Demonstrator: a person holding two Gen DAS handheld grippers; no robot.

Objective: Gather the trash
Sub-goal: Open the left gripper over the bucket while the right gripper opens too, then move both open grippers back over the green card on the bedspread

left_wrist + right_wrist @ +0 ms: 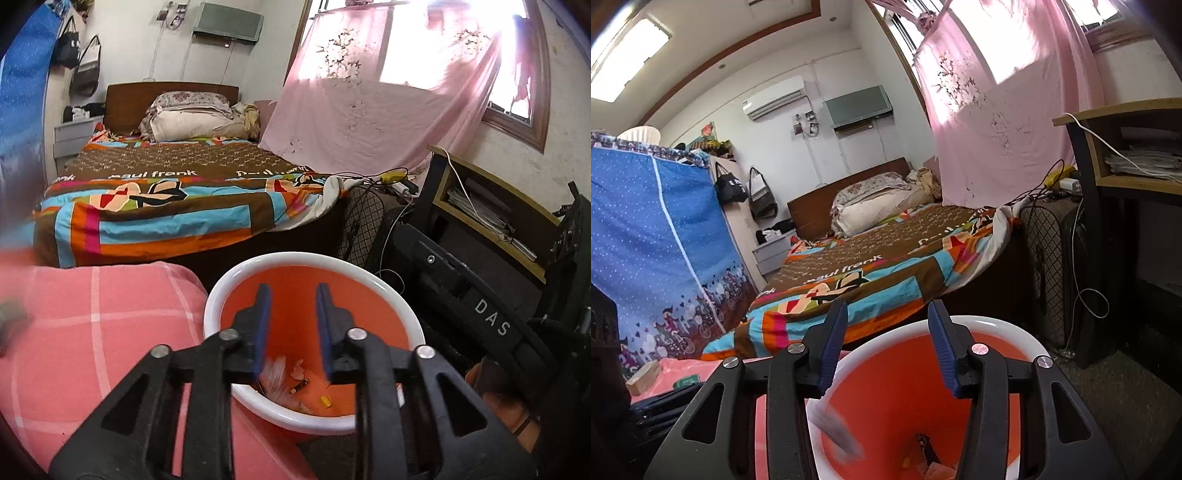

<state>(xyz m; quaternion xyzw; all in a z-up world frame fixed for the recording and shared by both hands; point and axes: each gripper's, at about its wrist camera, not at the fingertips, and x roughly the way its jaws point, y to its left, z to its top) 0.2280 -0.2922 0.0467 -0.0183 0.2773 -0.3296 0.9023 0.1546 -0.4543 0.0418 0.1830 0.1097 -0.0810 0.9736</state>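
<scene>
One orange bin (399, 314) with white rim, one left claw (292, 295) released above it, one right claw (886, 314) released, one blurred wrapper (834, 428), one yellow piece (324, 401) inside

orange bin (325, 295) (white rim), pink checked cushion (99, 314), blue dotted wardrobe cover (646, 229)

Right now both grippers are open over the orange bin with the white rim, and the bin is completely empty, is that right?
Not quite. Both the left gripper and the right gripper are open over the orange bin, but it is not empty: the left wrist view shows scraps at the bottom, including a small yellow piece, and a blurred clear wrapper inside it.
</scene>
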